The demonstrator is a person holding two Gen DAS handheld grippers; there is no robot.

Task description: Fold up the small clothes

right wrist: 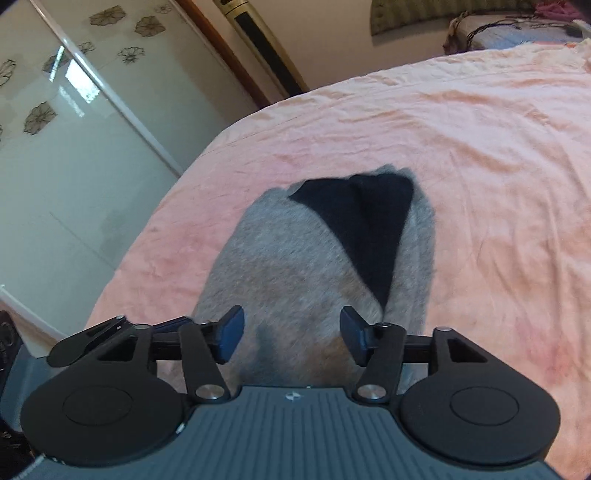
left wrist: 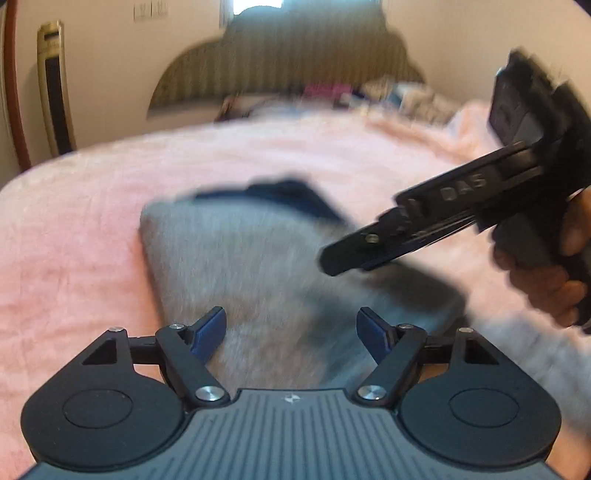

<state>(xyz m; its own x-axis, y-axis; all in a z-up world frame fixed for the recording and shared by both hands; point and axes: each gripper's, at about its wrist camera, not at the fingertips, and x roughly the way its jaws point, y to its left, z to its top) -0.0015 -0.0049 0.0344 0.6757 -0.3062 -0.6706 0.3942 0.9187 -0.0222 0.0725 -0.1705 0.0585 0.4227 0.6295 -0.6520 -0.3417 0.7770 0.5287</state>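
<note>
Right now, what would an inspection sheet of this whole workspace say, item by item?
Surface: pink bedspread, wrinkled, covering a bed.
Job's things: one grey garment lying flat, with a dark panel at its far end.
Clutter: blurred pile of items near the headboard; cannot tell what they are.
Grippers: left gripper has its jaws open above the garment's near end; right gripper has its jaws open, nothing held.
Cables: dark cords on the far items.
Surroundings: glossy floral wardrobe door, cream wall.
</note>
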